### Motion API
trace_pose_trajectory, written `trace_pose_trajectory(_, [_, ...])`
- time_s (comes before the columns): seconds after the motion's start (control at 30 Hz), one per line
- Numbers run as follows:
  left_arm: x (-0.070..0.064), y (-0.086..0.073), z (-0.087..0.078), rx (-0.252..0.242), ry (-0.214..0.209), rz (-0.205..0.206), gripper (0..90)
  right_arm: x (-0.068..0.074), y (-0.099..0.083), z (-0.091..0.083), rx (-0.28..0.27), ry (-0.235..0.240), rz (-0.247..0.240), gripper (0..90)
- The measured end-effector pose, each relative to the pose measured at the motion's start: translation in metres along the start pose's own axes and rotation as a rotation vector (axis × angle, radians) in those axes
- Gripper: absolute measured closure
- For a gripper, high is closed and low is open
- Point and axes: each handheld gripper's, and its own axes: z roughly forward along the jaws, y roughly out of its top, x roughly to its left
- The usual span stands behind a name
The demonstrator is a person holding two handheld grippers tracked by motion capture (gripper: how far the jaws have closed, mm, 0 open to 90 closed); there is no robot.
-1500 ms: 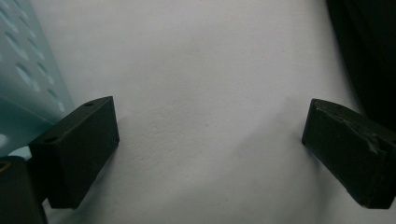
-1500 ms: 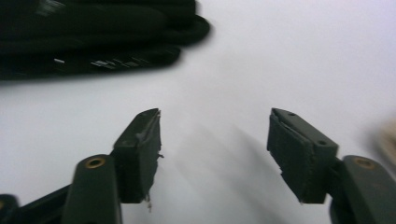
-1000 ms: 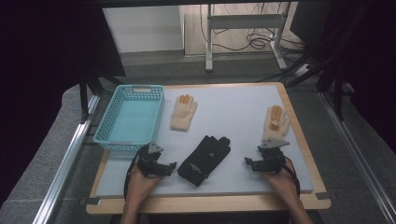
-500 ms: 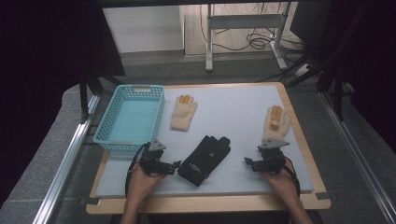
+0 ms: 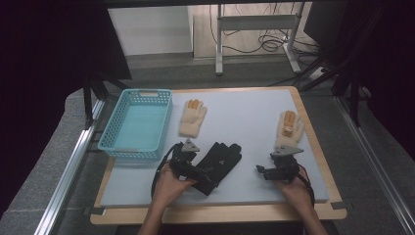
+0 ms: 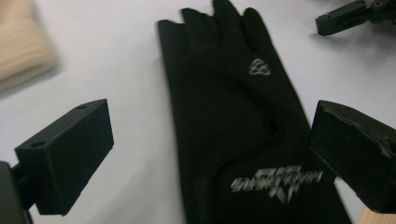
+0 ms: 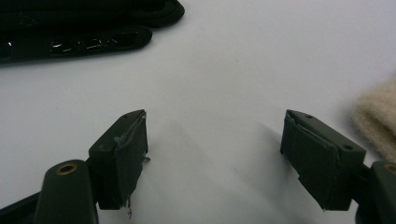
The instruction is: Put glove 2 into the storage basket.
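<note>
we count three gloves on the table, two cream ones point(image 5: 192, 118) point(image 5: 289, 126) and one black one point(image 5: 218, 159), plus one blue basket point(image 5: 136, 125) and two grippers point(image 5: 200, 172) point(image 5: 261, 171)

Wooden table point(image 5: 320, 147) with pale grey-blue mat point(image 5: 244, 112) covering most of its top. Grey speckled floor point(image 5: 44, 166) surrounds it. Metal rails point(image 5: 73, 166) run along both sides of the table. Beyond the far edge: white wall panel point(image 5: 149, 32), metal-legged stand point(image 5: 254, 29), loose cables point(image 5: 266, 41) on the floor beneath it. Left and right margins very dark.
</note>
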Motion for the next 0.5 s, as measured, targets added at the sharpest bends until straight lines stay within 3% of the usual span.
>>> trace_pose_trajectory(0.2, [-0.014, 0.013, 0.021, 0.049, -0.013, 0.021, 0.0, 0.0, 0.0, 0.0, 0.0, 0.0, 0.0, 22.7])
trace_pose_trajectory(0.3, [-0.02, 0.018, 0.032, 0.083, 0.011, 0.036, 0.0, 0.0, 0.0, 0.0, 0.0, 0.001, 0.001, 22.7])
trace_pose_trajectory(0.4, [-0.022, 0.019, 0.043, 0.124, 0.064, 0.05, 0.0, 0.0, 0.0, 0.0, 0.0, 0.001, 0.0, 22.6])
trace_pose_trajectory(0.5, [-0.018, 0.017, 0.051, 0.156, 0.08, 0.032, 0.0, 0.0, 0.0, 0.0, 0.0, 0.001, 0.001, 22.6])
